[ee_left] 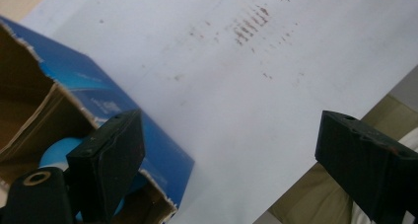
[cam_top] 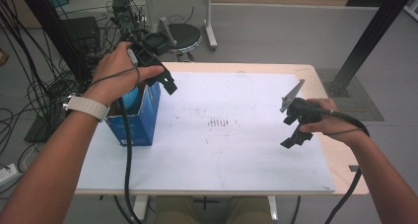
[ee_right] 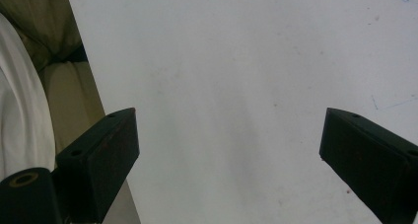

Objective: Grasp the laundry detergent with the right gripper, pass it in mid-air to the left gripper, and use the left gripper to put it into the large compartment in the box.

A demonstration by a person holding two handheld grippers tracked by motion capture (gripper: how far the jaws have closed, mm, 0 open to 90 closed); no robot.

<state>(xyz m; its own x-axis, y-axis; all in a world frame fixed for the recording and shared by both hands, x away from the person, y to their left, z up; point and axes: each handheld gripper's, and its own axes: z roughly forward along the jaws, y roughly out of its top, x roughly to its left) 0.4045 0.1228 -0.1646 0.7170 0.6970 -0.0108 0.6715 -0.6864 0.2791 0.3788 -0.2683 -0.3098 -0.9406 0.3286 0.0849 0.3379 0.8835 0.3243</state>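
The left gripper (cam_top: pixel 165 81) is hovering with jaws spread wide and empty, a blue ball (ee_left: pixel 61 152) sitting in the torn box (cam_top: pixel 143 118) just under them; descending carelessly risks snagging the cardboard rim. The right gripper (cam_top: pixel 296 130) is hanging wide open over bare white sheet (cam_top: pixel 236 150).

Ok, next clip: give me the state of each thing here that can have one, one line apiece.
Left gripper: open, nothing between its jaws, held above the box.
Right gripper: open, empty, held over the white mat.
Blue box: upright at the mat's left edge, top torn open.
Light blue object in the box: inside, partly hidden; kind unclear.
White mat: flat on the table, marked with reddish-brown smudges.
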